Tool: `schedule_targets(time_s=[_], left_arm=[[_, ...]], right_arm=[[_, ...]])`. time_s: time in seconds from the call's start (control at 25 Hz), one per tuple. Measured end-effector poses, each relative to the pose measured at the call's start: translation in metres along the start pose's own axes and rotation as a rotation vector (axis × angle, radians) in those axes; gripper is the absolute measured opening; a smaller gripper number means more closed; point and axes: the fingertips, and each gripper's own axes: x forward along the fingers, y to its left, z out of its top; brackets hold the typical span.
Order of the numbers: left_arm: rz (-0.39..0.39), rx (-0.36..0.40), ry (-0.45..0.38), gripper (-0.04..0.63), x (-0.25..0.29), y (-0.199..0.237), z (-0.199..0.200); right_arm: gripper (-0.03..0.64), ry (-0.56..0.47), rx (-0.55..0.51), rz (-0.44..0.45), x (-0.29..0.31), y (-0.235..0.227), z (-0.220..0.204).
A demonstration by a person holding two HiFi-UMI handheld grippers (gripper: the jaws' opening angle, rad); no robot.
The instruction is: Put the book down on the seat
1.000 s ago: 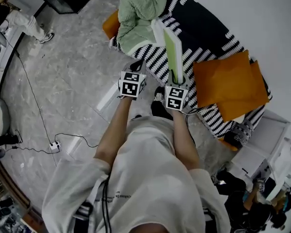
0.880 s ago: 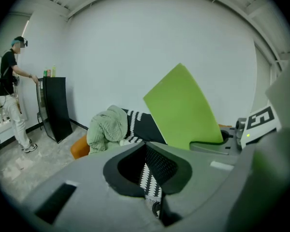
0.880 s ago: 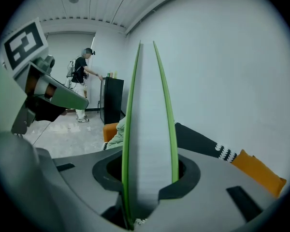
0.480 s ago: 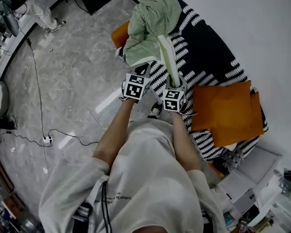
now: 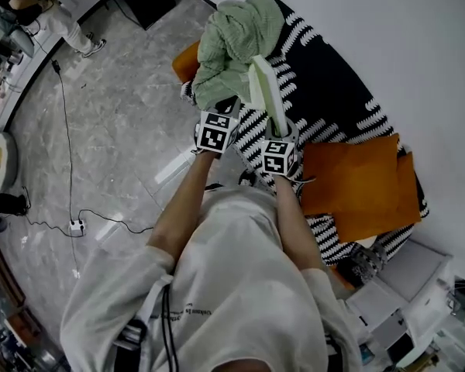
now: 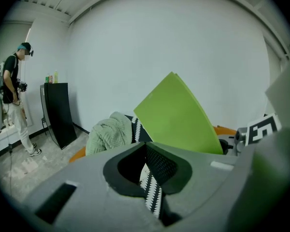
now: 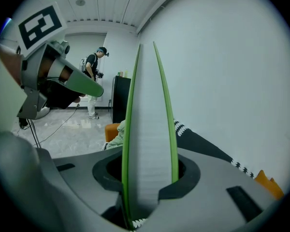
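Right gripper (image 5: 279, 128) — jaws tight on upright green book (image 5: 265, 91); left gripper (image 5: 228, 105) — jaws narrow, empty.

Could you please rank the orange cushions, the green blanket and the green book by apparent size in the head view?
1-2. Orange cushions and green blanket: too alike to rank firmly; the cushions look perhaps slightly larger.
3. Green book: clearly smallest, seen nearly edge-on and raised nearer the camera.

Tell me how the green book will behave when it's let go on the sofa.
Probably stiff: the book stands upright from the right hand-held gripper without drooping. Likely fairly light, gripped at one edge only. Its covers splay from the pages, so it may flop open or tip flat on the soft sofa.
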Motion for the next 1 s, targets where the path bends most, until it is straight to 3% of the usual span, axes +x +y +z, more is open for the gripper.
schedule_targets(time_s=[0.12,0.44,0.68,1.0], left_arm=[[0.002,0.022,0.028,0.008,0.007,0.000,-0.002],[0.028,-0.010,0.035,0.008,0.011,-0.003,-0.007],[0.073,-0.045,0.017,0.009,0.002,0.006,-0.008],[0.106,-0.115,0.030,0.008,-0.009,0.030,-0.033]], right_arm=[[0.133,0.004,0.051,-0.021,-0.001,-0.010,-0.009],[0.133,0.054,0.171,-0.081,0.001,-0.041,-0.035],[0.133,0.053,0.204,-0.075,0.003,-0.047,-0.034],[0.129,0.058,0.167,-0.035,0.021,-0.023,-0.028]])
